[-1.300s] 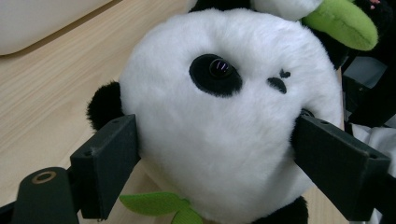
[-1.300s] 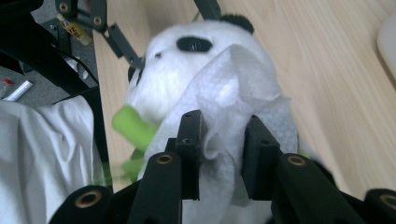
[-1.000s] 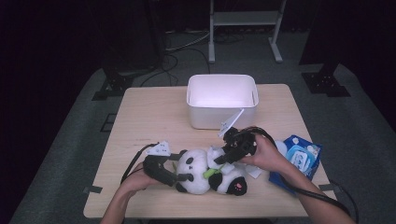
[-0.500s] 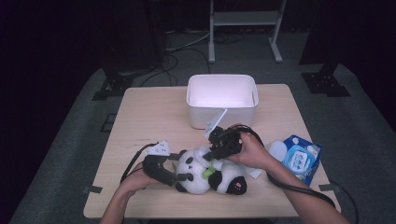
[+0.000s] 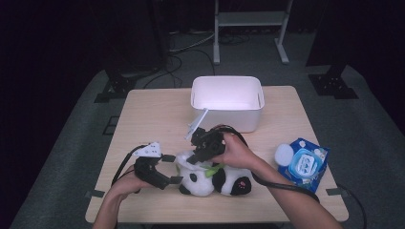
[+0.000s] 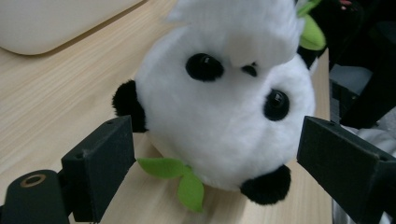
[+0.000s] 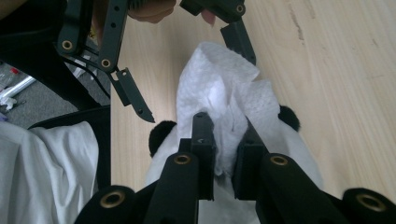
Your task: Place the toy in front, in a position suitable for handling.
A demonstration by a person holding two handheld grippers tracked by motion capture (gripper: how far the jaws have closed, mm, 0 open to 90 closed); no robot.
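A black-and-white panda plush lies on its side near the table's front edge, its head toward my left hand. My left gripper stands open, one jaw on each side of the head, as the left gripper view shows. My right gripper is above the head, shut on a crumpled white wipe that rests on the plush's white fur. Between its two black jaws the right gripper pinches the wipe's near end. The wipe drapes over the panda's muzzle.
A white plastic bin stands at the back middle of the wooden table. A blue pack of wipes with a round white piece beside it lies at the front right. Cables trail from both grippers.
My right gripper has moved left along the plush, from over its body to over its head, carrying the wipe. The left gripper has stayed open at the head.
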